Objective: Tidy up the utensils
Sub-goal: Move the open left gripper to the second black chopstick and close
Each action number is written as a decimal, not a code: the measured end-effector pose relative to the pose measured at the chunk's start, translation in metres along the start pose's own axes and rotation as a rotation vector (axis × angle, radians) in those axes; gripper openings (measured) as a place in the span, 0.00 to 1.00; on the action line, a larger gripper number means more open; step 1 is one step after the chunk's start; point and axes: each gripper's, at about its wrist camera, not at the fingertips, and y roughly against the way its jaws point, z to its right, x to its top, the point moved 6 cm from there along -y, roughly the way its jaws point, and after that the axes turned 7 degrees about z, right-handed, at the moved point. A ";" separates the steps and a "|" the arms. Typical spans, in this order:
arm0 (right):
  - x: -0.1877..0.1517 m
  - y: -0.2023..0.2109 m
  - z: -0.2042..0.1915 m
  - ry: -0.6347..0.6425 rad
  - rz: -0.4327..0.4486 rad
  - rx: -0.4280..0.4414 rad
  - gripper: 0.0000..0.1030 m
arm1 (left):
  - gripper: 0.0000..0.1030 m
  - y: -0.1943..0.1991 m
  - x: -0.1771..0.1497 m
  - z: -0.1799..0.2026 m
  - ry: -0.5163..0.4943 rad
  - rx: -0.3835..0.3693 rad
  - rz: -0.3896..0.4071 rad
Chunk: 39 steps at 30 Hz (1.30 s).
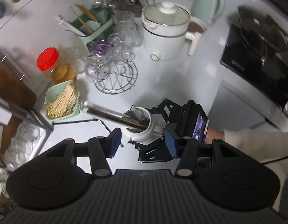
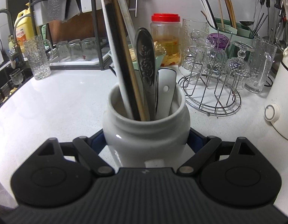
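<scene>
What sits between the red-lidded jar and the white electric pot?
In the right wrist view, a wire rack of upturned glasses stands between the red-lidded jar and the white electric pot.

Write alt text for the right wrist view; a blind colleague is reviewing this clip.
The right gripper clamps a white ceramic jar on a white countertop, holding an ornate metal spoon handle, chopsticks and a white spoon. Behind stand a red-lidded jar and glasses on a wire rack.

Utensils point(image 2: 145, 69) in jar point(image 2: 145, 130); glass rack point(image 2: 211, 100) right.
</scene>
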 end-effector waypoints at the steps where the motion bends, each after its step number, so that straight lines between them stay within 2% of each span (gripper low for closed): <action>1: 0.000 0.000 0.000 -0.004 0.000 -0.005 0.88 | 0.56 0.000 -0.006 -0.003 0.029 0.003 0.012; 7: -0.001 0.001 0.000 -0.024 0.002 -0.034 0.88 | 0.56 -0.002 -0.042 -0.031 0.220 0.040 0.107; 11: -0.002 0.003 0.003 -0.039 0.000 -0.056 0.88 | 0.56 -0.005 -0.064 -0.042 0.282 0.093 0.190; 17: -0.003 0.007 0.008 -0.061 -0.010 -0.093 0.88 | 0.56 -0.019 -0.096 -0.057 0.413 0.122 0.264; 26: -0.011 0.017 0.019 -0.079 -0.010 -0.123 0.88 | 0.56 -0.063 -0.133 -0.079 0.576 0.169 0.293; 29: -0.011 0.017 0.020 -0.081 -0.014 -0.129 0.88 | 0.56 -0.084 -0.139 -0.090 0.630 0.154 0.278; 34: -0.011 0.018 0.019 -0.087 -0.010 -0.142 0.88 | 0.56 -0.125 -0.139 -0.106 0.686 0.124 0.255; 39: -0.011 0.017 0.019 -0.096 -0.011 -0.157 0.88 | 0.56 -0.168 -0.121 -0.119 0.673 0.138 0.238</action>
